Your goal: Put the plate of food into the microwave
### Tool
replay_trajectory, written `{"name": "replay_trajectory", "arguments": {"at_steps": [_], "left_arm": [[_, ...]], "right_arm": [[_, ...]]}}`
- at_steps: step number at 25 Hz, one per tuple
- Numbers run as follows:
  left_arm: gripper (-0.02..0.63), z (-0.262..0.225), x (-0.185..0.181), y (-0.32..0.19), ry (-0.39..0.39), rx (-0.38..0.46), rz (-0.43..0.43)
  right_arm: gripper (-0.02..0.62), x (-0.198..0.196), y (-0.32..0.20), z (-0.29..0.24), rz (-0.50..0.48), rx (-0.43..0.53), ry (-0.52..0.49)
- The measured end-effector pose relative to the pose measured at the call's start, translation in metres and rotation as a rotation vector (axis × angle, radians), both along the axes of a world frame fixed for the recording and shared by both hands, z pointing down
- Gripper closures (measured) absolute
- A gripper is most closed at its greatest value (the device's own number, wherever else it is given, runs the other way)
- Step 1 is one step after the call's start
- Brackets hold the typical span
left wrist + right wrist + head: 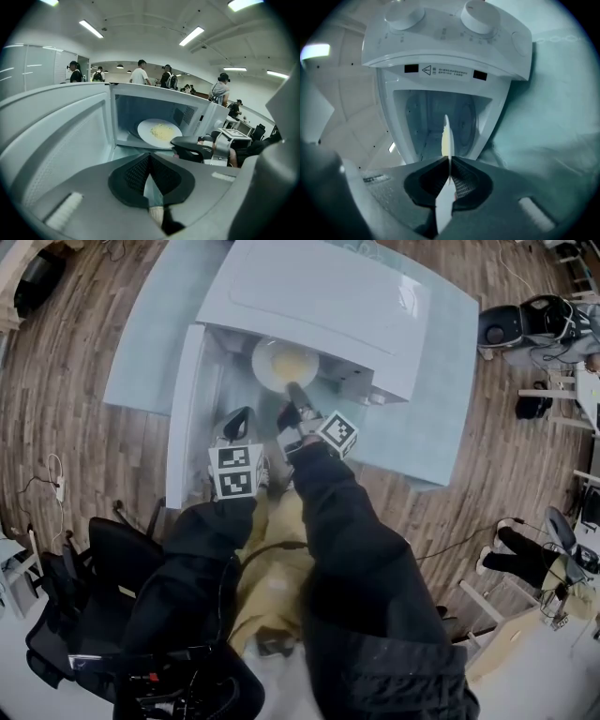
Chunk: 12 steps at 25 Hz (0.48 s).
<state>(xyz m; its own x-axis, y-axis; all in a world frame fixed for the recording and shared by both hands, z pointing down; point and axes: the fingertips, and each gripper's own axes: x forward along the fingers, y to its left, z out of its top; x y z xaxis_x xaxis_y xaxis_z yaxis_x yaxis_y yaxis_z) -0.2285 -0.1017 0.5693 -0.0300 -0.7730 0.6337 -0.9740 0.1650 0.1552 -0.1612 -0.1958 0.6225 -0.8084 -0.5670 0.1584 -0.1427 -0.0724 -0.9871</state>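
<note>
The white plate (281, 362) with yellow food is at the mouth of the white microwave (319, 296), its far part inside the cavity. My right gripper (292, 395) is shut on the plate's near rim. In the right gripper view the plate (446, 136) shows edge-on between the pads of that gripper (449, 161), with the cavity straight ahead. In the left gripper view the plate (159, 132) lies level in the opening, with the right gripper (190, 145) at its rim. My left gripper (239, 418) hangs in front of the opening beside the open door (183, 418); its tips (150, 157) meet on nothing.
The microwave stands on a pale glass table (441, 381); its door (51, 136) swings out to the left. A black office chair (103, 568) is at my lower left on the wooden floor. Several people (140, 75) stand far behind the microwave.
</note>
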Motion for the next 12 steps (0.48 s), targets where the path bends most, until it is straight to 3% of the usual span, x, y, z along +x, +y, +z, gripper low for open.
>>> {"name": "replay_trajectory", "arguments": {"at_steps": [12], "left_arm": [[0.607, 0.008, -0.006, -0.019, 0.005, -0.016, 0.022]], "right_arm": [[0.581, -0.024, -0.045, 0.01, 0.069, -0.002, -0.011]]}}
